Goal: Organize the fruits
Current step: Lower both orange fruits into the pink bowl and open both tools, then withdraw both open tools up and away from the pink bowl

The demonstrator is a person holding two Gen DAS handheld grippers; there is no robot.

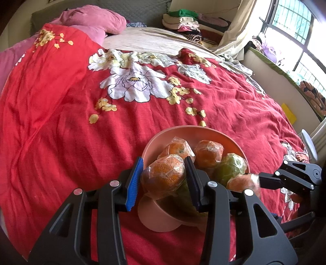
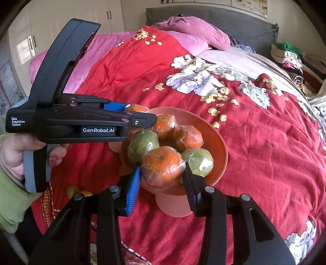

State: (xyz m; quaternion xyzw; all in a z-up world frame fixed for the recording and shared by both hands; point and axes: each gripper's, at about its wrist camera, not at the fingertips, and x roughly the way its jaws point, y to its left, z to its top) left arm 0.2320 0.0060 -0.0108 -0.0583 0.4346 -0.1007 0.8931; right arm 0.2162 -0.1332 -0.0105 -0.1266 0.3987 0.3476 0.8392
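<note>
A salmon footed bowl [image 1: 183, 130] [image 2: 221, 146] stands on the red floral quilt, holding plastic-wrapped oranges [image 1: 209, 152] [image 2: 187, 137] and green fruits [image 1: 230, 167] [image 2: 198, 161]. My left gripper [image 1: 163, 179] is shut on a wrapped orange [image 1: 163, 175] just above the bowl's near-left rim. In the right wrist view this left gripper [image 2: 140, 113] comes in from the left with its orange [image 2: 136, 108] at the tips. My right gripper [image 2: 162, 177] is shut on another wrapped orange [image 2: 163, 167] over the near rim. From the left wrist view the right gripper [image 1: 256, 180] enters at the right.
The red quilt [image 1: 61, 122] covers the bed. Pink pillows [image 1: 97, 18] and a pile of folded clothes [image 1: 183, 20] lie at its far end. A window [image 1: 295, 30] is on the right. A hand in a green sleeve [image 2: 12, 155] holds the left gripper. Small yellow fruits [image 2: 73, 190] lie nearby.
</note>
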